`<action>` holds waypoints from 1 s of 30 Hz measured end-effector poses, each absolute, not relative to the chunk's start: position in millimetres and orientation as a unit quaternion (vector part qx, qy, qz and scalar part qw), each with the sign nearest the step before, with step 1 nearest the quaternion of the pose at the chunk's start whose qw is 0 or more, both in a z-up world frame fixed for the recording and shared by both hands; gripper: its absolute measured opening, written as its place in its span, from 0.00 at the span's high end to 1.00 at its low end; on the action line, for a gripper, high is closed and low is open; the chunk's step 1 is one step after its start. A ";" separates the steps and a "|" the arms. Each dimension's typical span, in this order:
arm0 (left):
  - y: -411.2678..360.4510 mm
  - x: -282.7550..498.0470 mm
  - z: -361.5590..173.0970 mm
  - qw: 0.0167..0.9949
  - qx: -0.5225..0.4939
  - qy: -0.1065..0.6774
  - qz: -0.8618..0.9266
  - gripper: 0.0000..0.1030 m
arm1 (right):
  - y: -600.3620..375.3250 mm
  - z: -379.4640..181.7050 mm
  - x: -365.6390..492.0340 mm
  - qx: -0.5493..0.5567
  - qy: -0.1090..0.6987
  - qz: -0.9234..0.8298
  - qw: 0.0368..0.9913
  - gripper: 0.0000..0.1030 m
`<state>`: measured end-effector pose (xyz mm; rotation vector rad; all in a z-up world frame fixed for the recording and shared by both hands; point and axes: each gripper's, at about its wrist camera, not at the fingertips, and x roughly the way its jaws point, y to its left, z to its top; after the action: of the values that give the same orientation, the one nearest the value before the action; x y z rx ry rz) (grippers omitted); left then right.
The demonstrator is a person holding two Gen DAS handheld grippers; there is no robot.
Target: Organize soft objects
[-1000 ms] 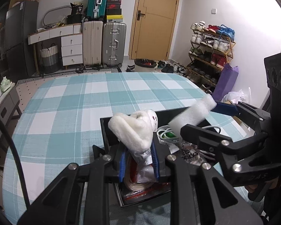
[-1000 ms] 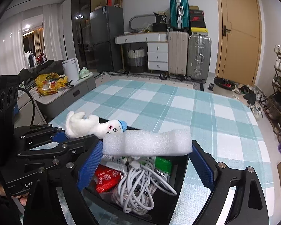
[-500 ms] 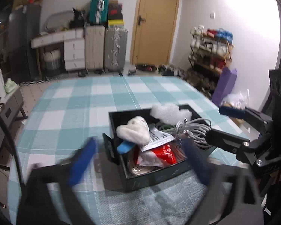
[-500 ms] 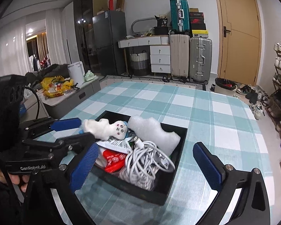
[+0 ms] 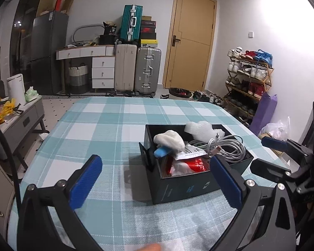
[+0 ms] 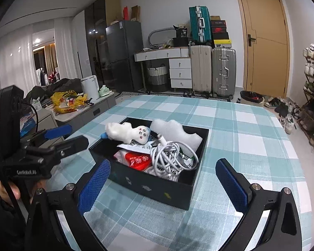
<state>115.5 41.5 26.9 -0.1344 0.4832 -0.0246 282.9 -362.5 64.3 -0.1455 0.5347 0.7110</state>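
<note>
Both hand-held grippers hover with jaws spread wide and empty, the left gripper [image 5: 155,179] and right gripper [image 6: 165,186] flanking a black box [image 6: 157,185] on the checked tablecloth [image 6: 247,142]. The plush toy [image 6: 127,132] and foam piece [image 6: 175,132] lie ahead inside it, long axes crosswise, atop a cable coil [image 6: 171,156] and red packets [image 6: 138,160].

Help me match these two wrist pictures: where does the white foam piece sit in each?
Left wrist: white foam piece right of centre, at the far end of the black box.
Right wrist: foam at centre, in the box's far corner, behind the white cable coil.
Shared landmark: silver suitcase.
</note>
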 end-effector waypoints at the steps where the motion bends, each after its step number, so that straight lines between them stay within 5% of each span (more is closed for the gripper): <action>1: 41.5 114.8 25.5 0.969 -0.065 0.236 -0.013 0.00 | -362.6 63.8 280.6 -0.071 0.256 0.343 0.901 0.01; 30: 28.5 111.6 16.1 0.976 -0.030 0.213 0.007 0.00 | -378.3 51.5 268.0 -0.046 0.219 0.347 0.911 0.01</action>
<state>111.6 28.5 16.1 -0.0608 0.4304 0.0135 268.0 -378.3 51.5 -0.0957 0.4523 0.7159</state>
